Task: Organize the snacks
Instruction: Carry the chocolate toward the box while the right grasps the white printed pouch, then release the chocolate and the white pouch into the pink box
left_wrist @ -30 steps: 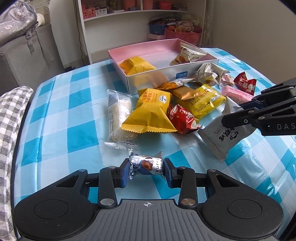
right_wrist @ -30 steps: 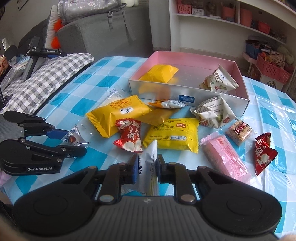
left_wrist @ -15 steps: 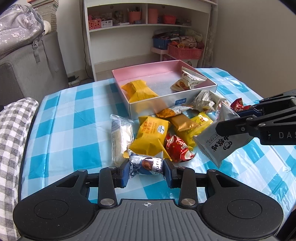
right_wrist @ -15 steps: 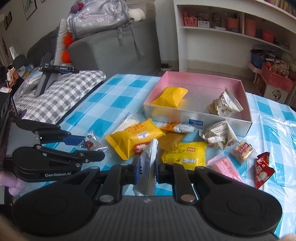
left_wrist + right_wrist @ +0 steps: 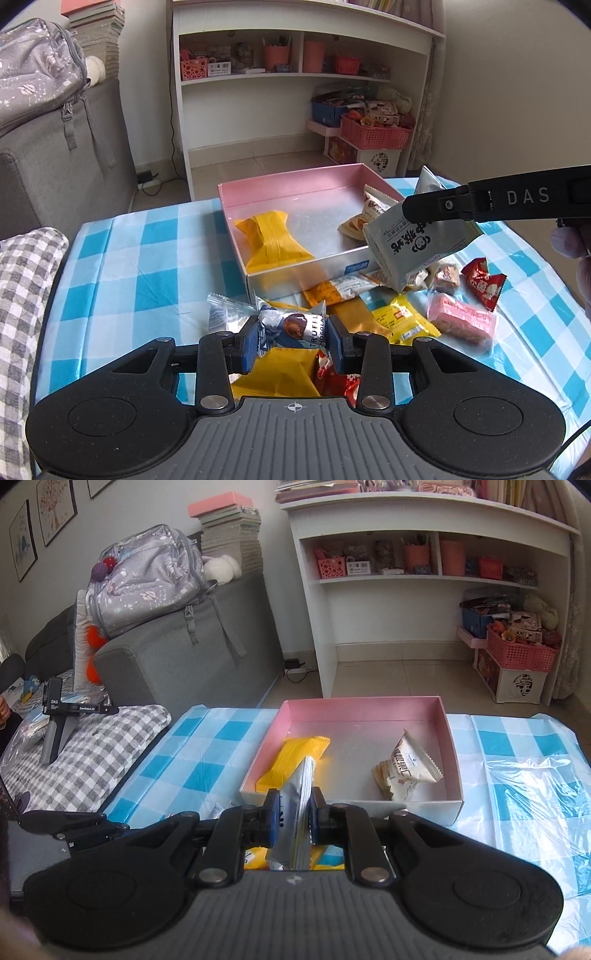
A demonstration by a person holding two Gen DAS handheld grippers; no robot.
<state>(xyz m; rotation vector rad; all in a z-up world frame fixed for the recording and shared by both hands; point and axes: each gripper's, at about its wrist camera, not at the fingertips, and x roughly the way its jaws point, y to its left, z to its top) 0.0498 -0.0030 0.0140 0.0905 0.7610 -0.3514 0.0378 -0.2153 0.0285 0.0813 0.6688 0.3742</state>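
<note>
Two packets lie in the box (image 5: 295, 184), the left tool (image 5: 291, 338) pinches a truffle (image 5: 295, 326) and the right tool (image 5: 295, 819) a grey pouch (image 5: 295, 812) held above the surface (image 5: 129, 266), where about eight snacks remain loose.

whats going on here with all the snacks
A person is sorting snacks into the pink box with a gripper in each hand. The left gripper is shut on a silver chocolate; the right gripper pinches a grey packet held above the box's near edge. Two snacks already lie in the box: a yellow pack and a white pack. More lie loose on the table.
</note>
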